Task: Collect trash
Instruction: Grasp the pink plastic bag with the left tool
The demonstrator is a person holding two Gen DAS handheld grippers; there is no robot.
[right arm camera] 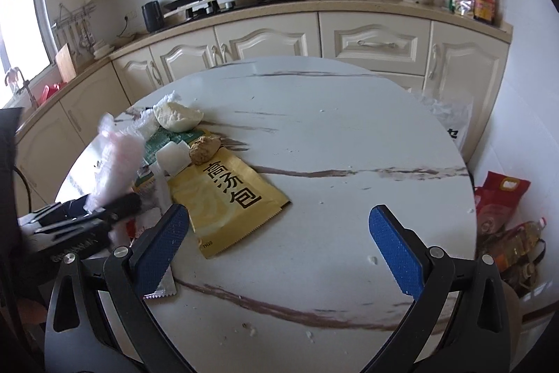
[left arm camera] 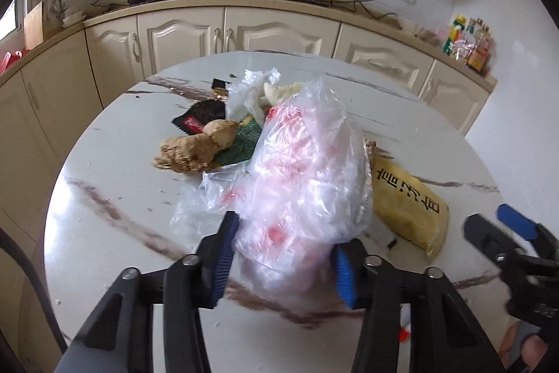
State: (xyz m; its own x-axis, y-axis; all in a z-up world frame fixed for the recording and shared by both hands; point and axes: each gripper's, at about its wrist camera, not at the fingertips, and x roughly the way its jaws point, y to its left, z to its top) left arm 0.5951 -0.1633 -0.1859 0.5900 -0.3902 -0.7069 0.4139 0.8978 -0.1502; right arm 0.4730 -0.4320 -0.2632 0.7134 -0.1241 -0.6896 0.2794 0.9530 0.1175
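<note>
- We've got the left gripper pinching the crinkly plastic bag, probably as our trash sack.
- Our right gripper hangs wide open near the yellow soup packet, holding nothing.

The plastic bag hides the table behind, motion-blurred.

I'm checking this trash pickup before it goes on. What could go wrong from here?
1. The left tool has only thin, crumpled film of the clear plastic bag between its pads; the film may slip out or tear when lifted.
2. The bag lies against the ginger root and the green wrapper; pulling it could drag them across the table.
3. The right tool stands open over bare table, beside the yellow soup packet, and may miss it.
</note>
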